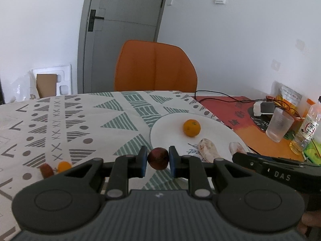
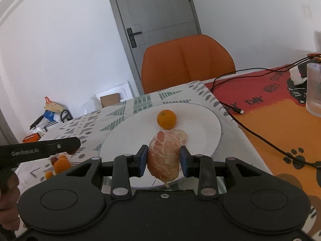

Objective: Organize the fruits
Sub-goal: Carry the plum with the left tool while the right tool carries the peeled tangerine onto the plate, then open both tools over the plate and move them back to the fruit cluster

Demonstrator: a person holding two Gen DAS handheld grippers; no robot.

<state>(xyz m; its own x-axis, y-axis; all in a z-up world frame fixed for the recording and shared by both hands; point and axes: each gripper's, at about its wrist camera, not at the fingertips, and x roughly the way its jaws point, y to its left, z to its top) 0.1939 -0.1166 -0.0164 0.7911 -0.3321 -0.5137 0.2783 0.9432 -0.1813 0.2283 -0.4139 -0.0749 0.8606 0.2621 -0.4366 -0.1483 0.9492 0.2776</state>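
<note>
We see a surface draped in a white cloth printed with grey and green triangles, dots and crosses; to the right lies a red-and-orange mat with black cat and paw prints. On the cloth sits a round white plate carrying a small orange citrus fruit.

Our left hand-held gripper is clamped on a small dark red round fruit, held near the plate's near-left rim. Our right hand-held gripper is clamped on a peeled pinkish pomelo segment, held over the plate's near part; a second pale segment lies just behind it, close to the citrus fruit.

More small orange and red fruits lie on the cloth left of the plate.

On the mat stand a ribbed clear glass, a clear bottle with yellowish liquid and a white charger with black cables.

Beyond the surface, an orange chair faces us before a grey door with a black handle in a white wall.
</note>
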